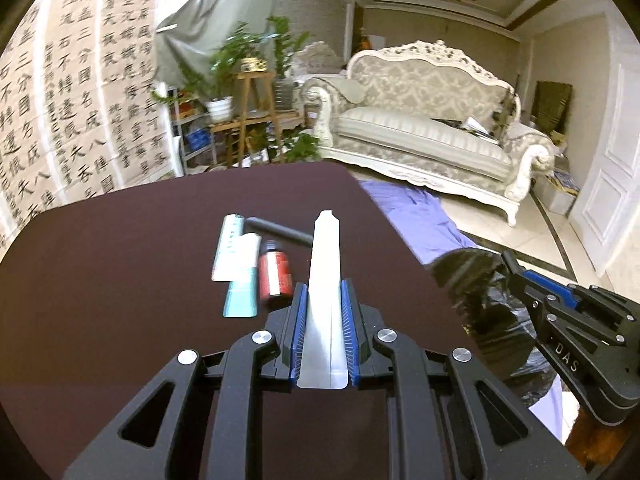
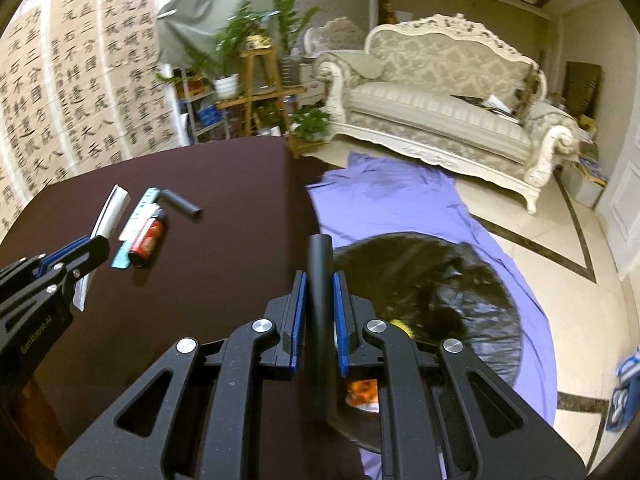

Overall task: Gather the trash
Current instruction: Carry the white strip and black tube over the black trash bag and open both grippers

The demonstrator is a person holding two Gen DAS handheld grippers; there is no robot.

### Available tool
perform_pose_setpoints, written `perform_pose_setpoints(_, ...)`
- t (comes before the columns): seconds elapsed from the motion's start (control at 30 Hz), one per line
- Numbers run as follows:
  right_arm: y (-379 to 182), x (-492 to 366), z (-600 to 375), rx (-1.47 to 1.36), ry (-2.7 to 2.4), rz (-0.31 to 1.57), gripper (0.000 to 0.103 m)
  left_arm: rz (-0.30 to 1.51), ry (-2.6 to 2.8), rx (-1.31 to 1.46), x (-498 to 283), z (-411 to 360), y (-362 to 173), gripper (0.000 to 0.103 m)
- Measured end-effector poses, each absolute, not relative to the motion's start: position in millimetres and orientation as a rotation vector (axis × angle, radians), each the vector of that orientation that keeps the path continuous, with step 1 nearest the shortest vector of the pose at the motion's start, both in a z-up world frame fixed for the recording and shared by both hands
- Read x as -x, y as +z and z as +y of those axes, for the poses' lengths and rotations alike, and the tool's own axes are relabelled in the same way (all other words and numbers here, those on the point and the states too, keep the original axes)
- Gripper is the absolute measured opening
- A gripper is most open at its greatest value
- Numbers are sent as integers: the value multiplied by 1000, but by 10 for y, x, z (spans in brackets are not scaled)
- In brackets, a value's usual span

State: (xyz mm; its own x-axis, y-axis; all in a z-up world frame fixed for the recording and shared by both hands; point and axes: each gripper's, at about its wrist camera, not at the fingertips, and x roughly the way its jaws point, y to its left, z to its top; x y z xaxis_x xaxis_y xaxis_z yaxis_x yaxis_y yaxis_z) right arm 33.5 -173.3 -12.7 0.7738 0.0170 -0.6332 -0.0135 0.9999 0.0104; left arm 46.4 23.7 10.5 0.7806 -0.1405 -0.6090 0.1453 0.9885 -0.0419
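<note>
My left gripper is shut on a flat white tube and holds it above the dark brown table. My right gripper is shut on a black cylinder at the table's right edge, over a black trash bag on the floor. On the table lie a teal-and-white tube, a white pack, a small red bottle and another black cylinder. In the right wrist view the left gripper shows with the white tube.
The trash bag sits on a purple cloth spread on the tiled floor. An ornate sofa stands behind, with plants on a wooden stand. Calligraphy sheets hang at the left.
</note>
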Motion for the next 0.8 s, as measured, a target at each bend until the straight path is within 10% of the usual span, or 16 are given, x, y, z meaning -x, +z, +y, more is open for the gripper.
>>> perform_pose_setpoints(0.8, -477, -441, -2735, -117, -136, 712, 13, 702, -274, -162, -660, -972, -127, 19)
